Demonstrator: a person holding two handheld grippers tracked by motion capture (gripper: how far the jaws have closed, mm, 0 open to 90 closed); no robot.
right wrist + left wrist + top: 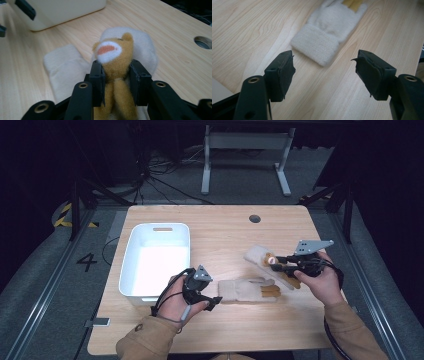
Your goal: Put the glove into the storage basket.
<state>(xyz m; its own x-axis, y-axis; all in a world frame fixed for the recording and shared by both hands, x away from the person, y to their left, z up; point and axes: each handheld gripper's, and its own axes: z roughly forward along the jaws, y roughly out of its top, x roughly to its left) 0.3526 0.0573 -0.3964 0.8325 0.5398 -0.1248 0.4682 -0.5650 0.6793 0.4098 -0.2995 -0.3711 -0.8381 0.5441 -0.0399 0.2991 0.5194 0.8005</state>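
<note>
Gripping only the brown bear-face patch (113, 58) of a fuzzy glove (270, 262) at three o'clock, right gripper (281, 263) risks slipping off, left gripper (216, 301) gaping, empty, short of second glove (248, 290), bin (134, 265) at nine.

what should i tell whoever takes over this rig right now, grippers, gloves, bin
Left gripper: open, nothing between its jaws, aimed at the cuff of the flat cream fleece glove lying on the wooden table.
Right gripper: shut on the tan bear-face part of the second cream fleece glove, near the table's right side.
White plastic bin: on the left, no glove in it.
Done: second glove gripped.
Left, probably: move both gloves into the bin, if that is the aim; the flat one is not yet gripped.
</note>
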